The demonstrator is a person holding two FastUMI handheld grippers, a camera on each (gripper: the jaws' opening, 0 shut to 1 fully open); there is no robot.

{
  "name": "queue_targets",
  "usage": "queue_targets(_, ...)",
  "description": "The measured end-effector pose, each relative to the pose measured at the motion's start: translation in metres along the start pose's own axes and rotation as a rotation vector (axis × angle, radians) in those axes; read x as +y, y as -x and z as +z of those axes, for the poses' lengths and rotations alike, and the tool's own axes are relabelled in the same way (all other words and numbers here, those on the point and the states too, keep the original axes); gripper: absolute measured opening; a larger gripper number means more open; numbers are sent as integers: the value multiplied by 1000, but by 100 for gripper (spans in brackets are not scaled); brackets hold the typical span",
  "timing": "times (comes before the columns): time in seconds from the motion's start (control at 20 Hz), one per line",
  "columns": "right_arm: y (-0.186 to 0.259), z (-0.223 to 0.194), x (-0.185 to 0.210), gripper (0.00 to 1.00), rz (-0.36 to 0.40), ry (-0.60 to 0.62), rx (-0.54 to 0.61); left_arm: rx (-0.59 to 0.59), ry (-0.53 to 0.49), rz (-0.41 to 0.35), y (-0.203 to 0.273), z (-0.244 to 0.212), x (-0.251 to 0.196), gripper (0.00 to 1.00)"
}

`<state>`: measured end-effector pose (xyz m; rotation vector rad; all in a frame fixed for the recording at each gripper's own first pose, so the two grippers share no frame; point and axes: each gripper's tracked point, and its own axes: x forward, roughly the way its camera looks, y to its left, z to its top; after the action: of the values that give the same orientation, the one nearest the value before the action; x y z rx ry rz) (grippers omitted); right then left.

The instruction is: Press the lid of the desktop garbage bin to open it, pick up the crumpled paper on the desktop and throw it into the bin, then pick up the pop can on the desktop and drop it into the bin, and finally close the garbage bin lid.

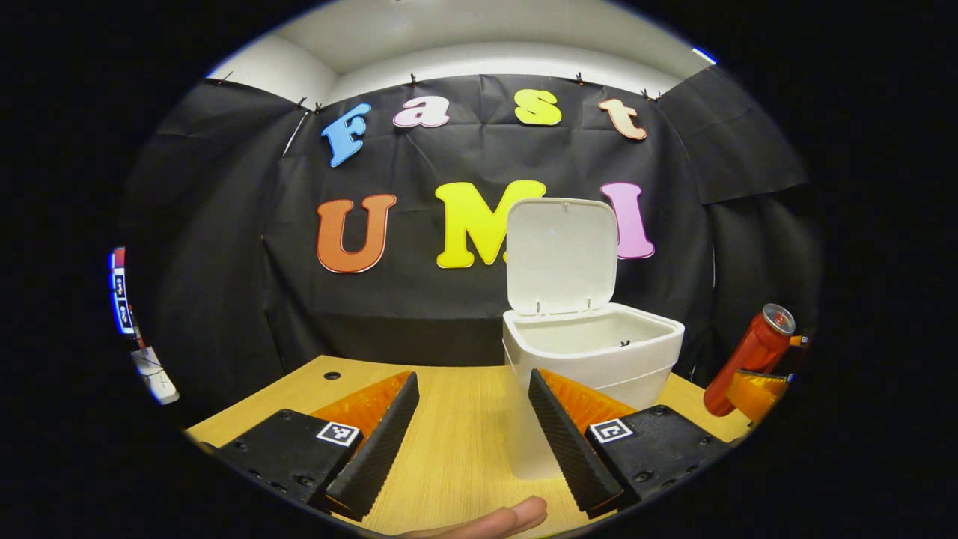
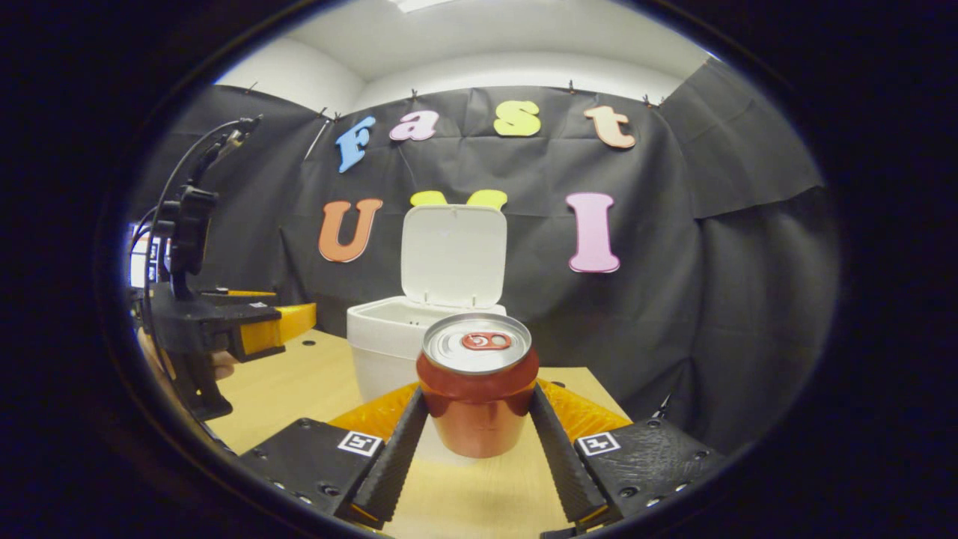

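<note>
Between the right gripper (image 2: 477, 434) fingers, clamped, the pop can (image 2: 477, 389) could clip the bin (image 2: 389, 337) rim; left gripper (image 1: 471, 434) gapes empty.

Each gripper carries black housings studded with small screws, each topped by a square black-and-white marker (one per side), with ribbed inner faces. Beside the bin (image 2: 389, 329), the left gripper (image 2: 288, 322) trails black cables.
</note>
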<state>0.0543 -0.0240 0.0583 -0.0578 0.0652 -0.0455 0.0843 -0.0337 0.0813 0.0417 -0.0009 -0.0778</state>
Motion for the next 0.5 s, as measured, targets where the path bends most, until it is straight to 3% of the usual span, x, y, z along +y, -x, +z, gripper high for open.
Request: queue_targets(0.5, 9, 61, 36, 79, 50, 15, -43, 16, 8, -10, 26, -25, 18, 96)
